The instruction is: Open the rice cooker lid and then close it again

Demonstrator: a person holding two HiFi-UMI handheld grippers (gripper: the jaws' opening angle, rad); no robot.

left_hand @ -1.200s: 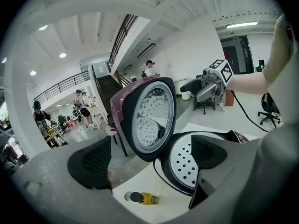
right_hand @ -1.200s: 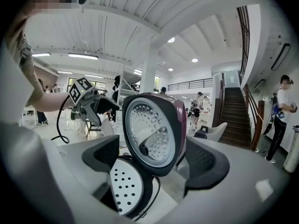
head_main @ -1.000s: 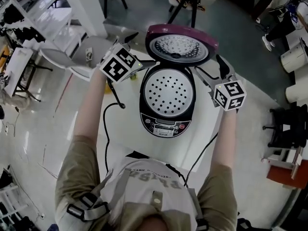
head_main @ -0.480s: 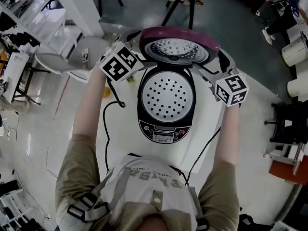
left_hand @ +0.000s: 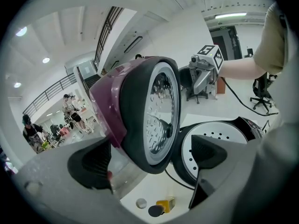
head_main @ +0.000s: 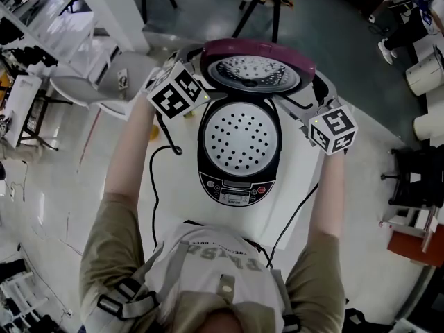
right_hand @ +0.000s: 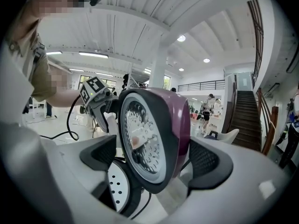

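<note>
The rice cooker (head_main: 239, 179) stands on the white table with its perforated inner plate (head_main: 239, 139) showing. Its purple lid (head_main: 258, 66) is swung up, nearly upright. My left gripper (head_main: 205, 82) straddles the lid's left edge. In the left gripper view the lid (left_hand: 140, 115) sits between the wide jaws (left_hand: 149, 157), with a gap on the inner-face side. My right gripper (head_main: 313, 96) straddles the lid's right edge. Its jaws (right_hand: 154, 160) have just been opening, and the lid (right_hand: 154, 134) lies between them with the pads close on both sides.
The white table (head_main: 173, 207) carries black cables (head_main: 154, 186) and small items, one of them yellow (left_hand: 166, 203), left of the cooker. A white chair (head_main: 104, 89) and a tripod (head_main: 267, 5) stand on the floor beyond. People stand in the far background.
Both grippers have slid a little inward onto the lid's side edges. The lid has stayed upright.
</note>
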